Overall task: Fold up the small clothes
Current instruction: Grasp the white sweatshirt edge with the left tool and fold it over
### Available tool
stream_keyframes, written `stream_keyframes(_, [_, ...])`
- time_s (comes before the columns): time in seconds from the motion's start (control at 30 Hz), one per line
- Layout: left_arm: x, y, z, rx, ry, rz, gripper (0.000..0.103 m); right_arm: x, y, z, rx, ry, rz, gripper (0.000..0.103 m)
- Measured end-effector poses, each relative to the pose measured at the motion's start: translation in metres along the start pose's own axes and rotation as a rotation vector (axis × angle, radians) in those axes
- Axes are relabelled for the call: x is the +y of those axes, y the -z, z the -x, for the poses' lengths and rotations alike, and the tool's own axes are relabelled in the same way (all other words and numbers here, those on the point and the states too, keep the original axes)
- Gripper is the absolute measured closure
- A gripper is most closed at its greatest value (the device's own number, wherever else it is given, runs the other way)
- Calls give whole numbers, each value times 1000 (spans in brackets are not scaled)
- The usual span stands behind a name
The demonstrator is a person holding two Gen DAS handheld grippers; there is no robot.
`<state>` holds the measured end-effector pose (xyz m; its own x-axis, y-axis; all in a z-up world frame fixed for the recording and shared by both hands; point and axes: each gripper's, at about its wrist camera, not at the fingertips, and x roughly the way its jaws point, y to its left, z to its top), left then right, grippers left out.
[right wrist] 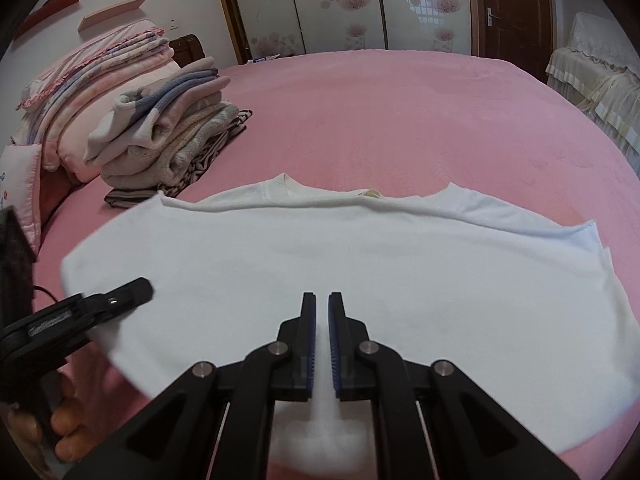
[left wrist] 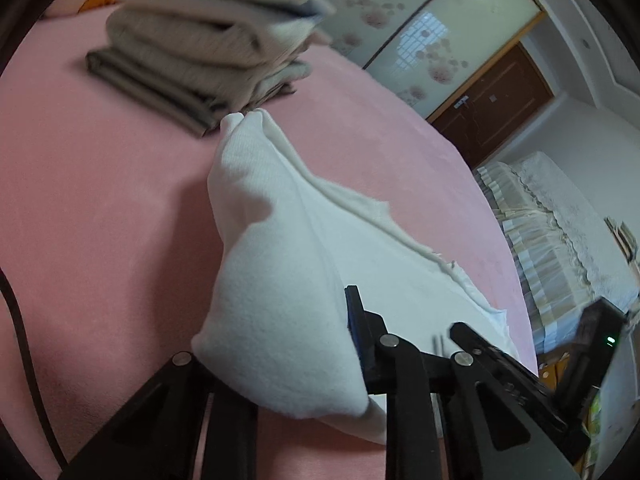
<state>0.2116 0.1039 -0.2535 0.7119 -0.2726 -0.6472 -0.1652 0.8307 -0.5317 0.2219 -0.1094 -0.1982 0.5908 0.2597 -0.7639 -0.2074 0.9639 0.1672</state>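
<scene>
A white garment (right wrist: pixel 320 248) lies spread on the pink bed (right wrist: pixel 400 120), neckline at the far side. Its near edge is raised off the bed. My right gripper (right wrist: pixel 322 320) is shut on that near edge in the middle, with white cloth in the thin gap between its blue pads. In the left wrist view the garment (left wrist: pixel 280 260) rises in a peaked fold. My left gripper (left wrist: pixel 320 320) is shut on its corner; one finger (left wrist: pixel 354 312) shows and cloth hides the other. The left gripper (right wrist: pixel 132 292) also shows at the garment's left corner in the right wrist view, and the right gripper (left wrist: pixel 460 330) beside the left one.
A stack of folded clothes (right wrist: pixel 172 132) sits at the bed's far left, close to the garment's corner. Folded pink bedding (right wrist: pixel 100 72) lies behind it. A covered sofa (right wrist: pixel 592 76) stands off the bed's right. A person's hand (right wrist: pixel 60 420) grips the left tool.
</scene>
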Motion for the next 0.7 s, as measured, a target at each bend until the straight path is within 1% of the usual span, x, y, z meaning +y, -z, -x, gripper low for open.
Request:
stream_keyframes(0.17, [-25, -6, 12, -42, 2, -88, 85, -5, 8, -23, 52, -1, -9, 97])
stream_keyframes(0.37, [-55, -9, 24, -75, 22, -152, 86, -8, 11, -26, 58, -11, -8, 97])
stream_keyframes(0.47, [-73, -12, 29, -83, 36, -187, 86, -13, 9, -17, 52, -45, -33, 97])
stream_keyframes(0.6, [-104, -14, 29, -82, 55, -236, 86, -25, 8, 6, 0, -58, -60, 97])
stream_keyframes(0.7, [-135, -6, 25, -76, 73, -291, 86, -39, 8, 24, -32, -22, -49, 97])
